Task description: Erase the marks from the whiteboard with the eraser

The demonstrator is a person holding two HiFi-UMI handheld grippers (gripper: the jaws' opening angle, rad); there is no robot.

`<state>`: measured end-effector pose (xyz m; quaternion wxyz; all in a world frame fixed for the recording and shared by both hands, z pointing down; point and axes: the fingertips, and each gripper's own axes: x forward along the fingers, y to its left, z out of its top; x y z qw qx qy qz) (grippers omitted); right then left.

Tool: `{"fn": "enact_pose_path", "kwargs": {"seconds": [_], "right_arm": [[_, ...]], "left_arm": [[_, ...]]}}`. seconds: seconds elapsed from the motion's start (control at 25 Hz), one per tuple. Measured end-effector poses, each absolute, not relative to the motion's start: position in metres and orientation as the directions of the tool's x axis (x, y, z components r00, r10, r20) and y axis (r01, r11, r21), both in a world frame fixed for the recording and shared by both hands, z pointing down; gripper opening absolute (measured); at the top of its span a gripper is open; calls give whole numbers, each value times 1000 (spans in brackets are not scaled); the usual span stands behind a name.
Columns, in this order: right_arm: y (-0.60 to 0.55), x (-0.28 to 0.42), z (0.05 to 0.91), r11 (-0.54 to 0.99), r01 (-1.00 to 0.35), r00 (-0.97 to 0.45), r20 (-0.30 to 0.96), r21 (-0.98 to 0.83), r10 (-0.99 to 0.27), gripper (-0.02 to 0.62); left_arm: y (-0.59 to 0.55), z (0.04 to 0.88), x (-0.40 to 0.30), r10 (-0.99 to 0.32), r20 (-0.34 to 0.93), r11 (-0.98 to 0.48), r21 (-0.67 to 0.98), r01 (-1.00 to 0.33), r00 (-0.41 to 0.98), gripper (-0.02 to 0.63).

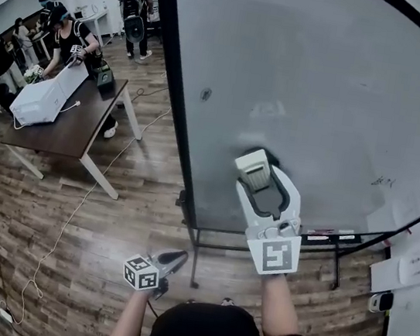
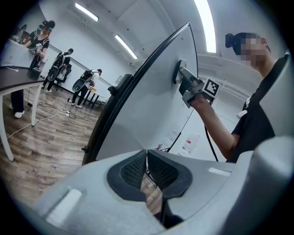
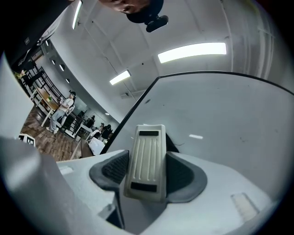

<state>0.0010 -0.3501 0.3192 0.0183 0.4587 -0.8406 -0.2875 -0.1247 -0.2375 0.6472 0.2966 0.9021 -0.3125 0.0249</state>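
1. If the eraser (image 1: 255, 169) is pressed unevenly against the whiteboard (image 1: 325, 79), it could be twisted out of the grip; the small scribble (image 1: 384, 181) well to its right could be missed.
2. The eraser is clamped between the jaws of the right gripper (image 3: 147, 176), against the board.
3. The left gripper (image 2: 147, 169) is held low, jaws together, empty.

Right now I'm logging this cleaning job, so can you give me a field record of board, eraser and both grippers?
Board: large white upright whiteboard, black-framed
Eraser: pale grey ribbed block eraser, against the board
Right gripper: fingers shut on eraser
Left gripper: fingers together, empty, held low
Marks left: small dark scribble right of eraser
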Motion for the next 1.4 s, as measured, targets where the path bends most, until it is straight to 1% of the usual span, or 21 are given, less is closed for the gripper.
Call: {"fn": "enact_pose_path", "kwargs": {"seconds": [0.12,0.36,0.48,0.6,1.0,1.4], "right_arm": [[-349,-3,311,424,-821,-547,-318,382,-774,255],[-350,-27,310,419,-826,-543,-330,378,-772,255],[-350,-41,317,409,-800,-556,-287,439,-780,255],[-350,-60,324,436,-767,-586,-237,471,-775,255],[-348,-107,368,534,-736,-635,-153,416,-757,255],[-348,-111,422,565,-738,-626,-60,369,-778,255]], "left_arm": [[-231,651,-139,-568,238,-607,525,-597,788,18],[-219,654,-170,-622,245,-553,536,-638,744,18],[-212,655,-179,-631,255,-540,533,-651,732,18],[-206,656,-188,-644,260,-526,533,-663,720,18],[-193,662,-211,-654,280,-503,534,-680,703,18],[-190,666,-209,-614,284,-535,535,-653,736,18]]}}
